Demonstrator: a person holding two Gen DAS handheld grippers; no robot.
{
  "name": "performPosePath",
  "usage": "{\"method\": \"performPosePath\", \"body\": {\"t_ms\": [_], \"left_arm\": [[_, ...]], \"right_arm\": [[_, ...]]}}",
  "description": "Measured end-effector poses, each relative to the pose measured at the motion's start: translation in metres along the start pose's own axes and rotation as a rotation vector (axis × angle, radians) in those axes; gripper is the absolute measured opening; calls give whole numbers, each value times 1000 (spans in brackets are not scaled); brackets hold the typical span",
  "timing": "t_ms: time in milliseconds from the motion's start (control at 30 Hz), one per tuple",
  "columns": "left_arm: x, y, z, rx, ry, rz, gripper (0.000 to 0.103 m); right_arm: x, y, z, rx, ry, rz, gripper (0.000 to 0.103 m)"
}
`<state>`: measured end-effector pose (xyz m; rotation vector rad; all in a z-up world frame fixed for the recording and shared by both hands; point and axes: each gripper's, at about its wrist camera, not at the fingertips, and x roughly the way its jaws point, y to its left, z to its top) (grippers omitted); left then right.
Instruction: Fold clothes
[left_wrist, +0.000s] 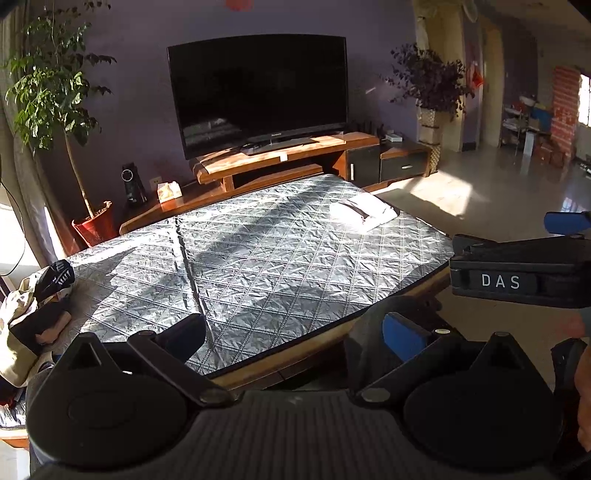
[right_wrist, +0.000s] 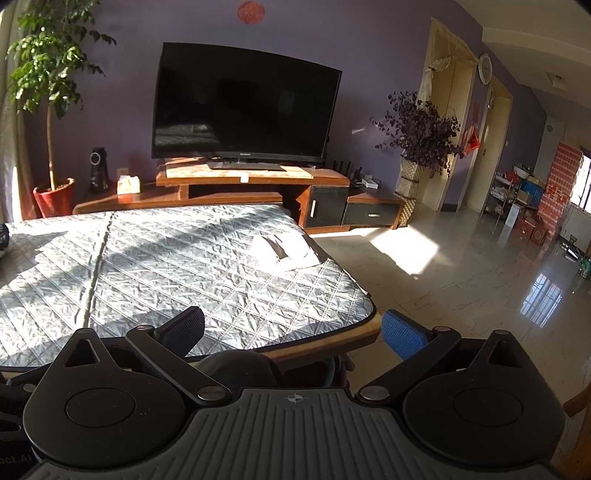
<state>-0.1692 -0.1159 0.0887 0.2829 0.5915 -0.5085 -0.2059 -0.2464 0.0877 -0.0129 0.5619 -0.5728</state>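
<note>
Nearest the lens: left gripper (left_wrist: 293, 332), jaws spread wide apart, holding nothing, hanging over the near edge of the tabletop (left_wrist: 258, 258) with its quilted grey cover. Same for the right gripper (right_wrist: 293, 328): jaws apart, empty, poised above the near right corner of that cover.

Far left, at the tabletop's left end: heap of unfolded clothes (left_wrist: 33, 310), dark and pale pieces tangled together, partly draped over the edge. Probably the next work. Likely light, limp, no stiffness at all; bound to sag and bunch if lifted from the middle. Best taken at a hem, collar or shoulder seam, one edge per gripper, then drawn out flat on the cover. Exact garment types impossible to tell from this view.

Middle: bare quilted cover, crinkled, streaked with sunlight, a raised seam running front to back. Plenty of room for spreading a piece.

Right, toward the far corner: folded white garment (left_wrist: 364, 212), already compact, a darker band showing in its fold, resting well apart from both grippers. Soft stack; a careless nudge could undo it.

Beyond: television (right_wrist: 243, 107) on a wooden stand (right_wrist: 255, 177).
</note>
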Motion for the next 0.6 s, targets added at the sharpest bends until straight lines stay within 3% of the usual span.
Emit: {"method": "performPosePath", "body": {"t_ms": [200,467,600], "left_arm": [[6,11,0,-31,10,-18,102],[6,46,-2,-93,-76,63,102],[16,73,1,-149,-44,106,102]], "right_arm": [[19,9,1,-32,1,-6,103],[44,32,15,-64,-14,75,103],[63,56,23,-112,3,110,103]]}}
